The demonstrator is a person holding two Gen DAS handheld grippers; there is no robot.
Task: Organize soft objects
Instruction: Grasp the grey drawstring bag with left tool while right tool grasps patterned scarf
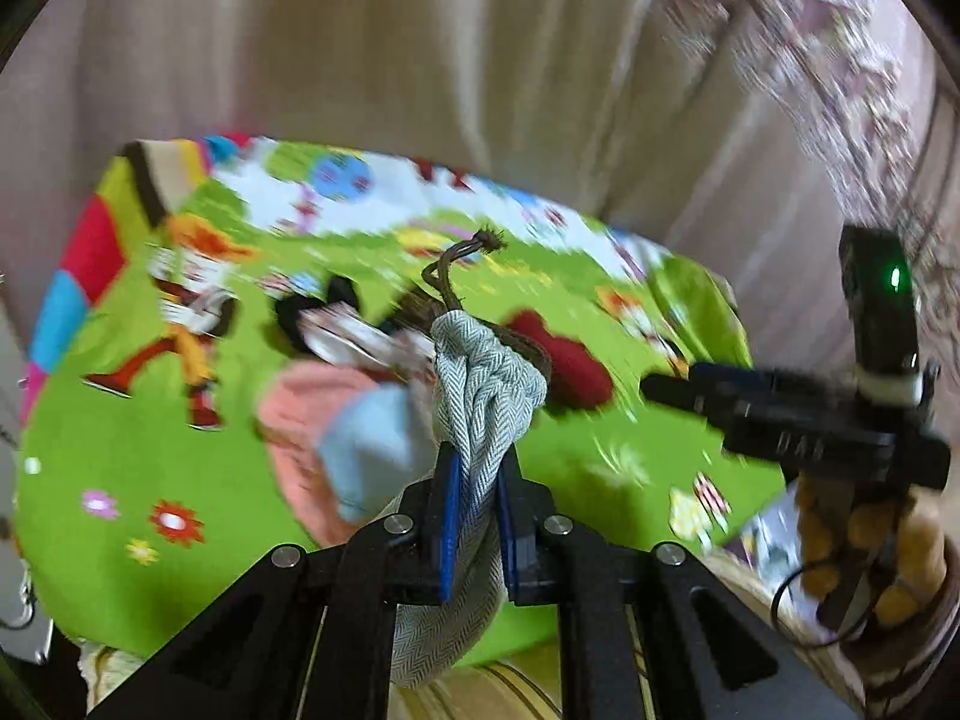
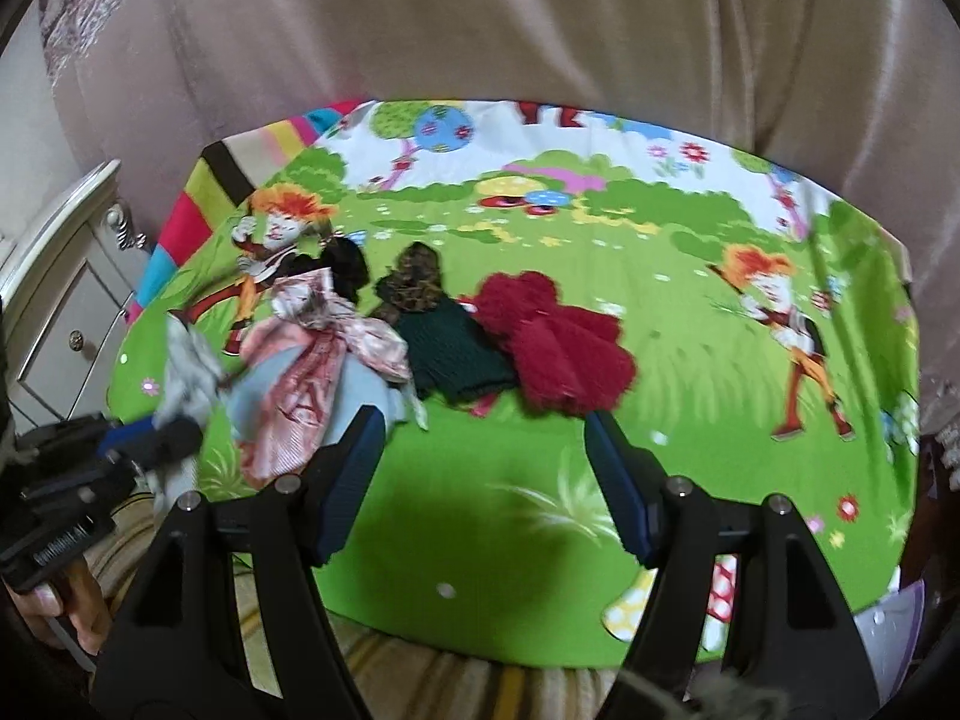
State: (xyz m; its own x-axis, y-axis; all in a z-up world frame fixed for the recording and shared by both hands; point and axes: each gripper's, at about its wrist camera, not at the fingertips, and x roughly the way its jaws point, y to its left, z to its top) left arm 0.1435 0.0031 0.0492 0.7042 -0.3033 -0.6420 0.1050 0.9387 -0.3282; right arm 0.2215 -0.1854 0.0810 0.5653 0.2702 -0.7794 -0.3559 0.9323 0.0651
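Grey herringbone drawstring cloth pouch [image 1: 486, 384] is clamped by left gripper [image 1: 478, 510] above cartoon-print green mat [image 2: 480, 516]; right gripper [image 2: 483, 480] is held wide apart, w/ nothing gripped.

Left tool [image 1: 478, 480] clamped shut, right tool [image 2: 483, 468] agape

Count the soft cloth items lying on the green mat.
4, in a row: a pink cloth at left, a brown pouch, a dark green knit, a red fluffy piece at right. More may be hidden beneath.
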